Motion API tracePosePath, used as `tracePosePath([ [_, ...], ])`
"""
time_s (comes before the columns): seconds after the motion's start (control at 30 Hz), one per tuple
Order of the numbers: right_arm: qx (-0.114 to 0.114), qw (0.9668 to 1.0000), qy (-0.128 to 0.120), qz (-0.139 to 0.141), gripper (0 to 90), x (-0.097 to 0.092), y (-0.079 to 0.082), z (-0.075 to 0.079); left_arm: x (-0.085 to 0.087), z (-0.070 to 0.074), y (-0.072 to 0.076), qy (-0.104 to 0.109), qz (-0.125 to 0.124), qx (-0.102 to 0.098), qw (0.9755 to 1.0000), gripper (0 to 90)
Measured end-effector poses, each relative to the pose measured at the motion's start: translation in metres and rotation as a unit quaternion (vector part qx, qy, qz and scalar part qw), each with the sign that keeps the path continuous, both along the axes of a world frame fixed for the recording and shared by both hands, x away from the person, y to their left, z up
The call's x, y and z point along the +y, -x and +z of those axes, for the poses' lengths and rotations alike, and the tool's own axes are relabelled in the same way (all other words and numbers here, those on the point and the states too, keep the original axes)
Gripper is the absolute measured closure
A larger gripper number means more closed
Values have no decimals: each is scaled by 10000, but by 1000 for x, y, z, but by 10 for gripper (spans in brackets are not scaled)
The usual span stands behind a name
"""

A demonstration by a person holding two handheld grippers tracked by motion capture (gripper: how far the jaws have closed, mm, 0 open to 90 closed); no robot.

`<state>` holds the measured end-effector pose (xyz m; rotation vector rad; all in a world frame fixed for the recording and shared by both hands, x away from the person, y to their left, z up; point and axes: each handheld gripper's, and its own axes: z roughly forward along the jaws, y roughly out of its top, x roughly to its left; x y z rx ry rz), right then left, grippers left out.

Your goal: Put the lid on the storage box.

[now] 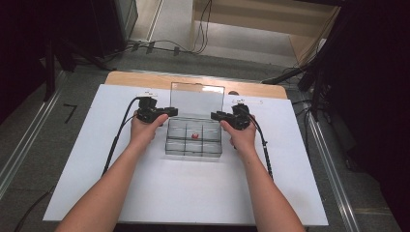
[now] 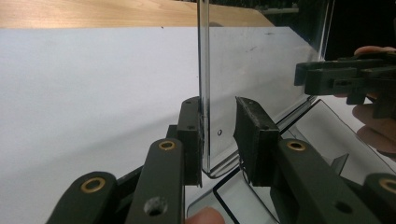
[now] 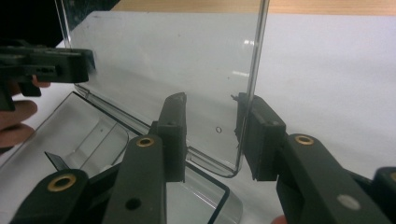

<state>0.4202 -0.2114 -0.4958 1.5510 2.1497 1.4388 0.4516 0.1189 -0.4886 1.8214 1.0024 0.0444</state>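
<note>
While the lid (image 1: 197, 99) stands upright, its side edges are straddled, unpinched, by left hand-held gripper (image 2: 218, 135) and right hand-held gripper (image 3: 211, 135); jaws spread.

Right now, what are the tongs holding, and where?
Neither clamps anything. Left tongs and right tongs straddle the upright clear lid's side edges, one pad touching, the other apart.

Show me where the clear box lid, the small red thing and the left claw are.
clear box lid (image 1: 197, 100), high view, middle of the upright panel
small red thing (image 1: 195, 136), high view, its middle
left claw (image 2: 218, 137), left gripper view, between the fingertips
</note>
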Motion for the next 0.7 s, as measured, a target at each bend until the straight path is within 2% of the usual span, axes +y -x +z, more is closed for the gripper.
tracePosePath([
  [0.13, -97, 9998, 175, 74, 631, 0, 3, 2, -2, 2, 2, -67, -14, -119, 9999, 690],
  [0.23, -177, 9995, 230, 106, 632, 0, 4, 3, -2, 5, 2, 38, -8, -218, 9998, 649],
  [0.37, -232, 9993, 279, 113, 631, 0, 6, 3, -3, 11, 3, 66, 64, -399, 9992, 627],
  [0.63, -345, 9984, 417, 148, 628, 2, 8, 5, 4, 26, 6, 229, 157, -742, 9969, 644],
  [0.7, -385, 9982, 430, 149, 619, 3, 9, 5, 4, 26, 7, 261, 130, -724, 9969, 660],
])
